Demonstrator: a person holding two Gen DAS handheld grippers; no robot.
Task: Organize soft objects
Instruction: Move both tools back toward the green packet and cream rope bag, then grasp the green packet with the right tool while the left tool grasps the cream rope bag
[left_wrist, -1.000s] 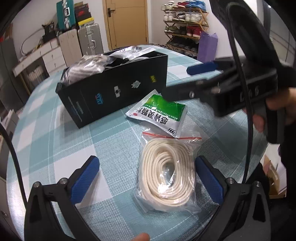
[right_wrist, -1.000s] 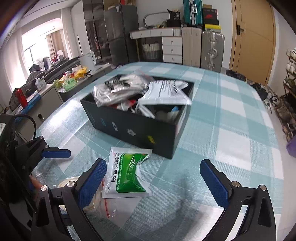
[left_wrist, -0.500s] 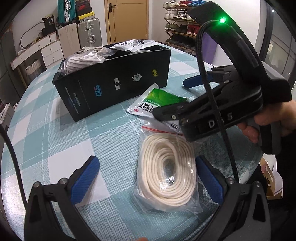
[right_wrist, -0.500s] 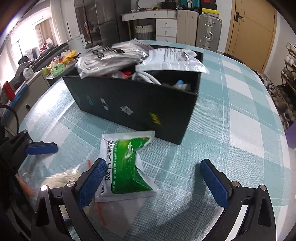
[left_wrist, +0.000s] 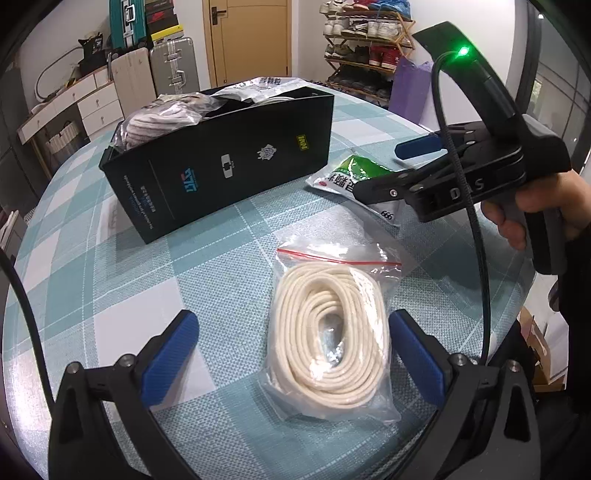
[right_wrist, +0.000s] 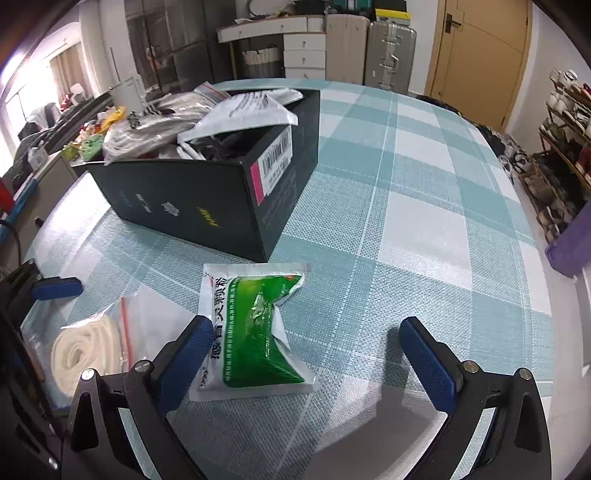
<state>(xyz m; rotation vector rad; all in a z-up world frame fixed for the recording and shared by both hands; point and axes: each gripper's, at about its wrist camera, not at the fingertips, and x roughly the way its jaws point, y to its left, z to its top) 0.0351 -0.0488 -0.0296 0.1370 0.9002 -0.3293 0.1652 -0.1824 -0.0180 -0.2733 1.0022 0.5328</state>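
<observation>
A clear zip bag of coiled cream rope (left_wrist: 328, 336) lies on the checked tablecloth between the open fingers of my left gripper (left_wrist: 291, 350), close to the right finger. It also shows in the right wrist view (right_wrist: 88, 347). A green and white sachet (right_wrist: 255, 332) lies flat by the left finger of my open, empty right gripper (right_wrist: 314, 354); in the left wrist view the sachet (left_wrist: 347, 177) is partly hidden by the right gripper's body (left_wrist: 461, 177). A black box (left_wrist: 221, 162) full of bagged soft items stands behind.
The round table's edge (left_wrist: 517, 295) curves close on the right. The box also shows in the right wrist view (right_wrist: 207, 195), just beyond the sachet. Suitcases, drawers and a shoe rack stand around the room.
My right gripper has come down and forward over the green sachet, which now lies by its left finger. My left gripper has stayed around the rope bag.
</observation>
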